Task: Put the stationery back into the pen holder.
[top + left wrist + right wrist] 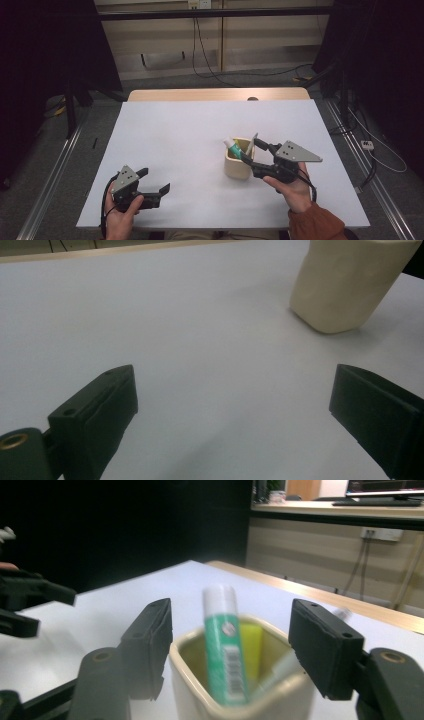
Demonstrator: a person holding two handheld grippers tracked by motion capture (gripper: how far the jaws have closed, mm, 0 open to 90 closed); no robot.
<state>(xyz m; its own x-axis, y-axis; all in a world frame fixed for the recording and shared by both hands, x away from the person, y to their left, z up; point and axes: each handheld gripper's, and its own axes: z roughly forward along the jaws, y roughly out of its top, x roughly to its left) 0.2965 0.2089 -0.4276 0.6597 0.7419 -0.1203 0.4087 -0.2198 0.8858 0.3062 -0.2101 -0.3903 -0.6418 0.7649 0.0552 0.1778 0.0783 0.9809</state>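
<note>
While my right claw [251, 151] gapes at the cream square cup [237, 164] | green-and-white tube [224, 645] upright just ahead | left claw [153, 182] apart, farther.

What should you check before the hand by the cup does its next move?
1. Right gripper jaws open: ok, they stand apart on either side of the cream cup, pads not pressing on it.
2. Green and white tube inside the cup: ok, it stands upright in it.
3. Thin white stick settled in the cup: ok, it leans against the rim.
4. Cup upright on the white table: ok.
5. Left gripper out of the way: ok, open, nothing between its jaws, well apart from the cup.
6. Yellow thing behind the tube: cannot tell what it is, too blurred.
</note>
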